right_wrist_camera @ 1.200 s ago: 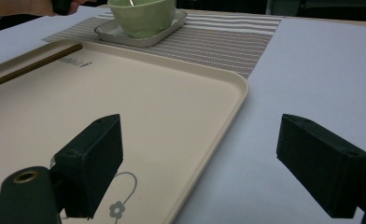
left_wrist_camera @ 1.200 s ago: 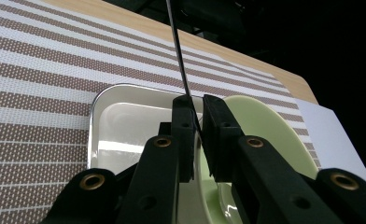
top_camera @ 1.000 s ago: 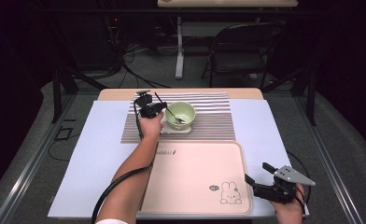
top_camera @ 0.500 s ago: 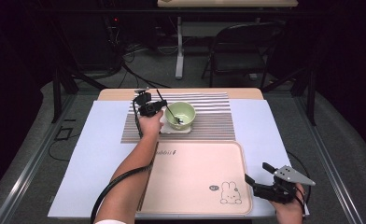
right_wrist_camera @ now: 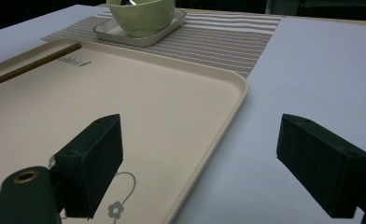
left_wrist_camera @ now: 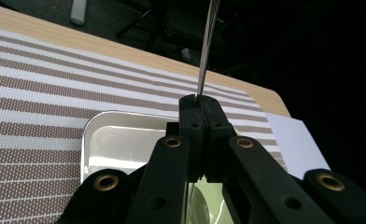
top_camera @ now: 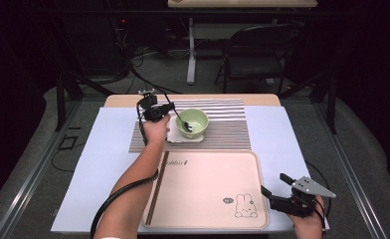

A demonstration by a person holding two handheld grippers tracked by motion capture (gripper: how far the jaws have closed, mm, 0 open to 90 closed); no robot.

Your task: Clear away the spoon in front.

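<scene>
While clamped between the jaws of the left gripper (top_camera: 164, 112), spoon (top_camera: 181, 121) slants across the high view — handle up and toward the left, dark bowl end down and to the right, dipping inside the green bowl (top_camera: 192, 122). Seen along the left gripper view as a thin, bright metal shaft (left_wrist_camera: 206, 51) rising almost straight up from the pinched black tips. Jaws pressed fully together on that handle, no gap showing between the pads.

Green bowl: round, smooth, glossy, pale green (ceramic or plastic, cannot tell which). Sits on a small white dish (top_camera: 174, 135) with rounded corners and a raised rim, shiny in the left gripper view (left_wrist_camera: 120, 140). Under both, a woven placemat (top_camera: 228, 127) in brown and white stripes, texture finely dotted. Beneath that, a flat white sheet (top_camera: 103, 154) over a pale wooden table (top_camera: 262, 99).

Nearer the person, a cream tray (top_camera: 208, 184) — rectangular, rounded corners, low lip, matte, printed with a little rabbit and a dark stripe along its left edge.

Right gripper (top_camera: 277, 186) held low at the tray's near right corner, jaws spread wide apart, nothing between them, touching nothing visible.
</scene>
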